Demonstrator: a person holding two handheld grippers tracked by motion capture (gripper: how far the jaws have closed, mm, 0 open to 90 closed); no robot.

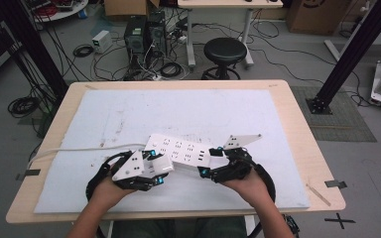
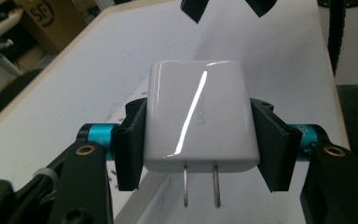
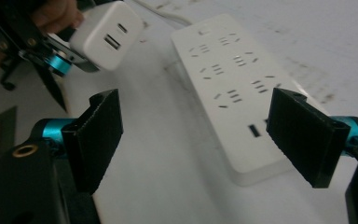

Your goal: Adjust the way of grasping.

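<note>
A white power strip [image 1: 181,151] lies flat mid-table, sockets up; in the right gripper view the power strip [image 3: 233,79] runs up the middle. My left gripper [image 1: 158,171] is shut on a white charger plug [image 1: 161,165] just left of the strip. In the left gripper view the charger plug [image 2: 198,116] sits clamped between the jaws of the left gripper [image 2: 198,147], its two metal prongs pointing back toward the camera. My right gripper [image 1: 209,162] stands open at the strip's near right end. From the right gripper [image 3: 200,135], the strip's end lies between its jaws, with the charger plug [image 3: 107,35] beyond.
A white mat [image 1: 178,109] covers most of the wooden table [image 1: 297,129]. The strip's white cable [image 1: 79,148] runs left off the table edge. Beyond the far edge stand a black stool [image 1: 224,52] and computer boxes [image 1: 144,32] amid floor cables.
</note>
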